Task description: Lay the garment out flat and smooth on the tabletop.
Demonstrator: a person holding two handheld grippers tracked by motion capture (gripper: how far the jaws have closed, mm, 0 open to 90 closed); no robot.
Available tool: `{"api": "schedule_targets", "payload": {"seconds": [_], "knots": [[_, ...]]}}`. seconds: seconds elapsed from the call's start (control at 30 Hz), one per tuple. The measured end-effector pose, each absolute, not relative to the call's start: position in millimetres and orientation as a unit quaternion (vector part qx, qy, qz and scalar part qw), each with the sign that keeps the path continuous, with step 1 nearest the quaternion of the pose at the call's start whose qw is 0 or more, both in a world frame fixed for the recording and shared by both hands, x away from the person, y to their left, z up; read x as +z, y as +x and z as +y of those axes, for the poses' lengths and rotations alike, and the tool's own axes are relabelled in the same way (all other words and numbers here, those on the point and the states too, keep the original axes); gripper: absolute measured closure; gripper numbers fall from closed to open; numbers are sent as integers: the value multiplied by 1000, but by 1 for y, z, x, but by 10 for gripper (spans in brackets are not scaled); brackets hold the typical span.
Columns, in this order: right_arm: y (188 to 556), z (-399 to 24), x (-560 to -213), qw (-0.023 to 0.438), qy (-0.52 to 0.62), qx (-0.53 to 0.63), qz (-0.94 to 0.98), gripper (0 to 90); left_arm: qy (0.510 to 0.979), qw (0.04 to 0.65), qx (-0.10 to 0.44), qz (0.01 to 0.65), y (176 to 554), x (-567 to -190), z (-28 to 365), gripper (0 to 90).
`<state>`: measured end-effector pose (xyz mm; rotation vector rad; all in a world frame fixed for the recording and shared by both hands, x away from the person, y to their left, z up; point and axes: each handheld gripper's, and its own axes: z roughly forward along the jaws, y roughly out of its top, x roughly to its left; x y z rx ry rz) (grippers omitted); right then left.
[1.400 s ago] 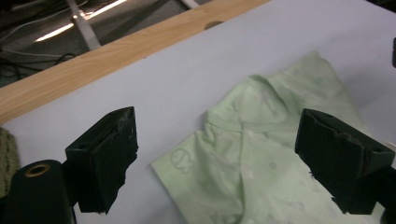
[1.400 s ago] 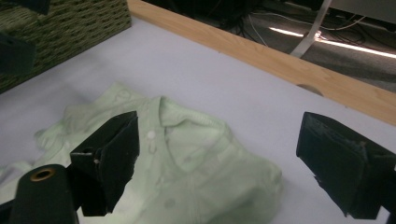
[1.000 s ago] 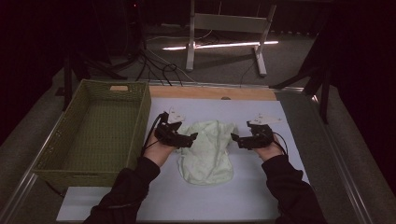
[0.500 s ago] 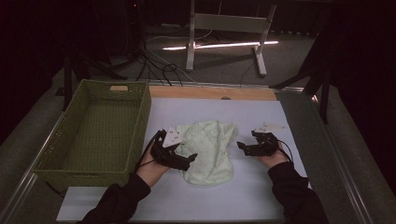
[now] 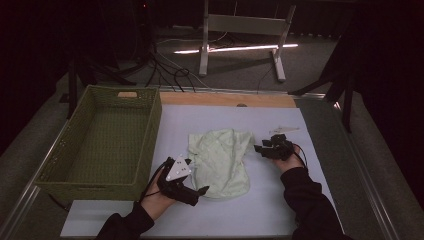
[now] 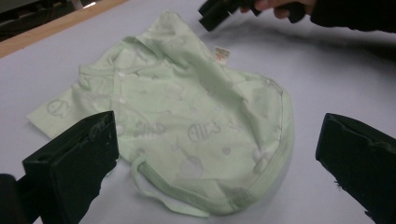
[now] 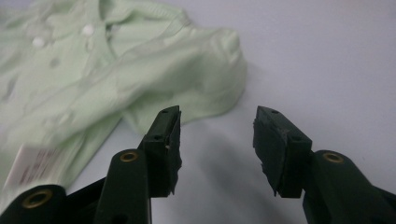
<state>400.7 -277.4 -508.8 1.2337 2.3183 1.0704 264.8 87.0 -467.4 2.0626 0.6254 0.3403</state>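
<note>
A: Report the nearest items first.

B: The left gripper (image 5: pixel 192 192) sits closest to the person, at the near left corner of the pale green baby garment (image 5: pixel 221 160). Its jaws stand wide apart and have just been opening; nothing is pressed between them. In the left gripper view the garment's hem lies ahead of and between the two jaws, on the sheet.

A: And the right gripper?

B: The right gripper (image 5: pixel 261 149) is farther off, just beside the garment's right sleeve. Its jaws are at a middling gap and have just been closing. In the right gripper view the sleeve end (image 7: pixel 224 70) lies just ahead of the left jaw, and bare sheet shows between the jaws; the pads grip nothing.

A: Position of the garment?

B: Flat and somewhat rumpled, between the two grippers, with a white label (image 6: pixel 221 54) at its edge nearer the right gripper.

A: Describe the surface.

B: A light lavender-white sheet (image 5: pixel 280 200) covers the table. Left of the left gripper stands a green woven basket (image 5: pixel 60 150). Beyond the sheet runs a wooden strip (image 5: pixel 225 99).

A: The room beyond?

B: Dark. Grey floor, a bundle of black cables (image 5: pixel 170 70), and a white metal stand (image 5: pixel 240 30) with a bright line of light (image 5: pixel 235 48) on the floor under it.
</note>
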Motion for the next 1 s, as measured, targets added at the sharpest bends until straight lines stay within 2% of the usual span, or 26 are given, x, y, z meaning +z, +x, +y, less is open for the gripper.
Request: {"api": "schedule_targets", "payload": {"seconds": [0.3, 0.37, 0.47, 0.53, 0.57, 1.0], "knots": [[424, -269, -518, 148, 450, 368, 800, 547, 835, 461, 122, 275, 267, -487, 89, 3], [428, -266, -520, 142, 453, 366, 800, 597, 835, 460, 122, 278, 267, -489, 89, 3], [431, -263, -523, 134, 454, 364, 802, 720, 834, 459, 125, 280, 267, -490, 90, 4], [432, -260, -524, 133, 459, 360, 801, 859, 832, 462, 125, 281, 267, -490, 91, 4], [431, -259, -523, 134, 461, 365, 798, 887, 831, 462, 125, 282, 267, -489, 91, 4], [419, -272, -485, 152, 464, 382, 784, 898, 830, 462, 130, 284, 266, -489, 92, 4]]}}
